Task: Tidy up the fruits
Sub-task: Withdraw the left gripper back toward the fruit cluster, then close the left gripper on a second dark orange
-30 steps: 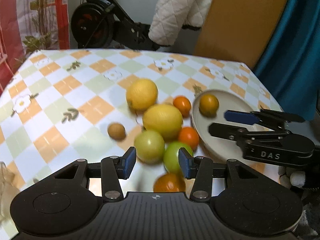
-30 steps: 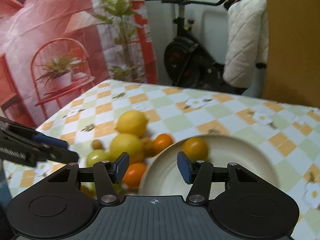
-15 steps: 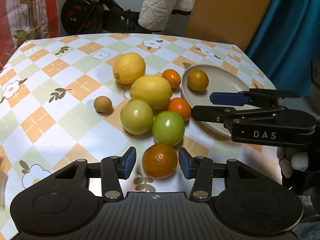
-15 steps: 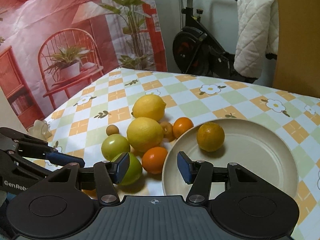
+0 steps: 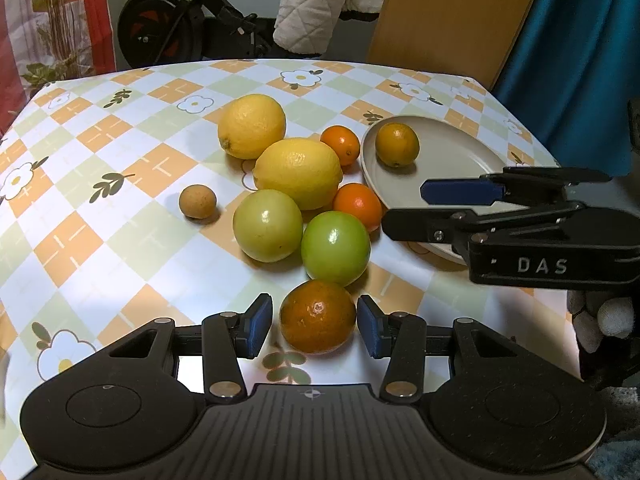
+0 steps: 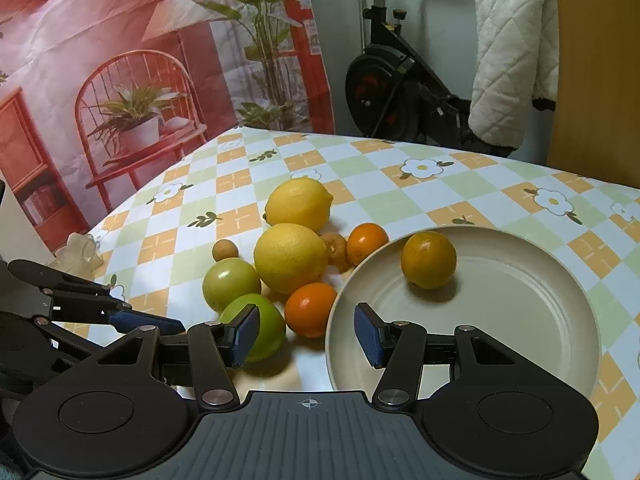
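One fruit plated: orange [image 6: 428, 258] on plate [image 6: 520, 320].
Left gripper [image 5: 313, 325]: spread, mandarin [image 5: 317, 316] bracketed, contact seemingly none.
Right gripper [image 6: 306, 335]: spread, nothing held.

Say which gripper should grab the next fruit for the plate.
Left. The left gripper is open with the dark orange already sitting between its fingers. The right gripper is open over the rim of the plate, with no fruit between its fingers.
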